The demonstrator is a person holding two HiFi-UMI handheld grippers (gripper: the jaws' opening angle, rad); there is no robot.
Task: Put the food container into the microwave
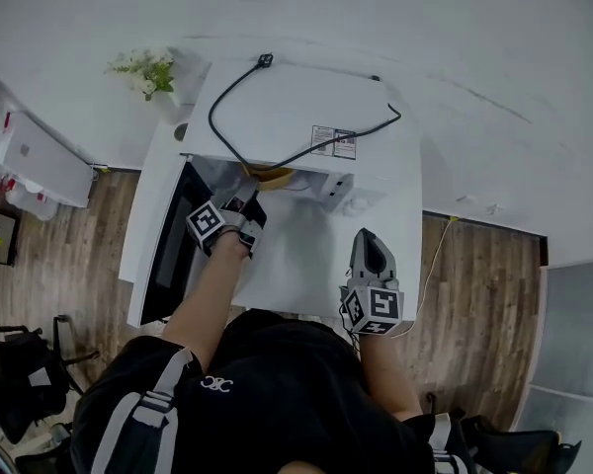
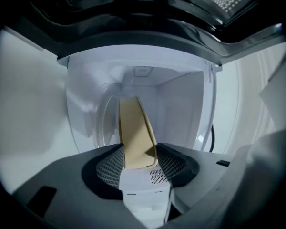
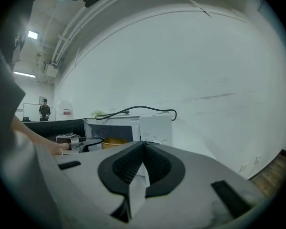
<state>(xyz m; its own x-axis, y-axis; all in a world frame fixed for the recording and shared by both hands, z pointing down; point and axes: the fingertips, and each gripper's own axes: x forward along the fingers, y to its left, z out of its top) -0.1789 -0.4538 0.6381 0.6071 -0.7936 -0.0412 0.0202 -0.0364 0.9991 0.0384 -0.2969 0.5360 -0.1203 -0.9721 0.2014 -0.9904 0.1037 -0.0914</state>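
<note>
The tan food container [image 2: 136, 132] is pinched by its rim in my left gripper [image 2: 139, 165], which is shut on it. It hangs inside the open cavity of the white microwave [image 2: 176, 99]. In the head view the left gripper [image 1: 241, 208] reaches into the microwave [image 1: 296, 117], and the container [image 1: 273, 177] shows just under the microwave's top edge. The dark door [image 1: 171, 253] is swung open to the left. My right gripper [image 1: 370, 253] hovers over the white table [image 1: 306, 265] with its jaws shut and empty. The right gripper [image 3: 143, 146] view shows the container [image 3: 113, 141] in the microwave [image 3: 155, 127].
A black power cord [image 1: 235, 92] lies looped on top of the microwave. A small flowering plant [image 1: 146, 70] stands at the back left corner. A white cabinet [image 1: 40, 159] sits on the wooden floor to the left. A white wall runs behind the table.
</note>
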